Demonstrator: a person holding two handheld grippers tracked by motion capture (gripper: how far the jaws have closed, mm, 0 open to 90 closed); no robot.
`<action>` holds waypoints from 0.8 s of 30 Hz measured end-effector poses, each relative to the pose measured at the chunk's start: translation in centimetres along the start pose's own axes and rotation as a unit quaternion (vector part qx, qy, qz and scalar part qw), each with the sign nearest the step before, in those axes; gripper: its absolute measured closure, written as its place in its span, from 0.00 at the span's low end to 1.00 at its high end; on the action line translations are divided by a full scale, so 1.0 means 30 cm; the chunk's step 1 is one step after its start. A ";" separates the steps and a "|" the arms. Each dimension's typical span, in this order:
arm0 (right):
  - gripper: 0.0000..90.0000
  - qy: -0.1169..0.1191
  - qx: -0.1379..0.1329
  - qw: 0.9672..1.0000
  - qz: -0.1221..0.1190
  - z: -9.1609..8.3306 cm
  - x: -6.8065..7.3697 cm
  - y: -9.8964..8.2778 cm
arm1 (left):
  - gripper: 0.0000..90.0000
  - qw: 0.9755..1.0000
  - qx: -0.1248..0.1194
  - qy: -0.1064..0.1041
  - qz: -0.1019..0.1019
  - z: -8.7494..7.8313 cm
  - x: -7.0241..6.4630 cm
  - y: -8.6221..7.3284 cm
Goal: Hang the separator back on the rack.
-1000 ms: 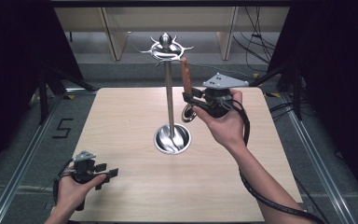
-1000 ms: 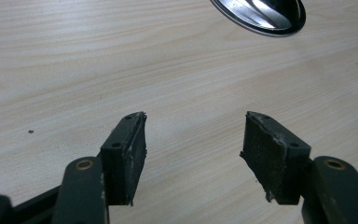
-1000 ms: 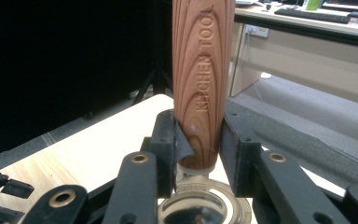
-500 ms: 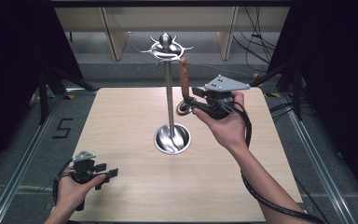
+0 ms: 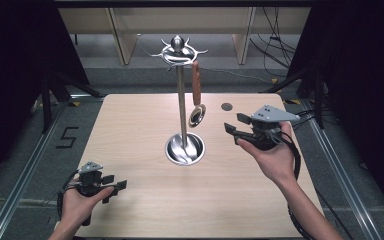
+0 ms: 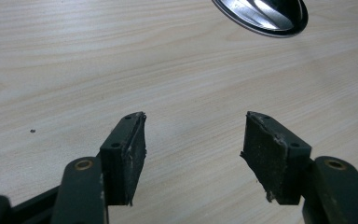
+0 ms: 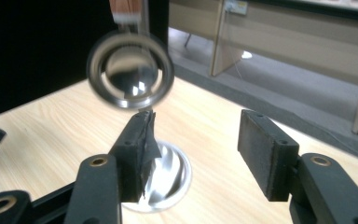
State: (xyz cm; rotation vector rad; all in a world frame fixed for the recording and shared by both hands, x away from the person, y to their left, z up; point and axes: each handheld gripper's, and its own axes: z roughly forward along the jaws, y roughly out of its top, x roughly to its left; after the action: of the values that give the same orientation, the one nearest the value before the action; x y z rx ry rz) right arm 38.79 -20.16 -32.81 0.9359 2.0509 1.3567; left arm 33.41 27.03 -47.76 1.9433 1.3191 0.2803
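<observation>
A shiny metal ladle with a brown wooden handle (image 5: 196, 95) hangs from a hook at the top of a tall silver metal stand (image 5: 181, 105). Its round bowl dangles beside the pole, above the stand's round base, and touches nothing below. The stand is on the middle of a light wooden bench (image 5: 130, 130). The right gripper (image 5: 233, 131) is held in the air to the right of the ladle, near it but not touching. Its jaws have just been opening and now stand wide apart with nothing between them. The left gripper (image 5: 116, 186) is low over the near left part of the bench, well apart from the stand, its jaws also spread apart and holding nothing.
</observation>
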 end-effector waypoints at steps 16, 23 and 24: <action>0.48 -0.045 0.051 0.996 0.059 -0.106 -0.117 -0.235 | 0.42 1.000 -0.010 0.003 -0.006 0.003 -0.004 0.000; 0.48 -0.070 0.073 0.991 0.082 -0.138 -0.165 -0.322 | 0.42 1.000 -0.007 0.005 -0.008 0.001 -0.005 0.002; 0.48 -0.070 0.072 0.992 0.075 -0.140 -0.177 -0.334 | 0.42 1.000 -0.009 0.005 -0.009 0.002 -0.005 0.001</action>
State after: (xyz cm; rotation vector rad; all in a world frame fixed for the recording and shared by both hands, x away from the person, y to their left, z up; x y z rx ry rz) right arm 36.45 -29.36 -40.32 1.2342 2.0255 1.1915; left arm 33.39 26.87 -47.73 1.9169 1.3353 0.2930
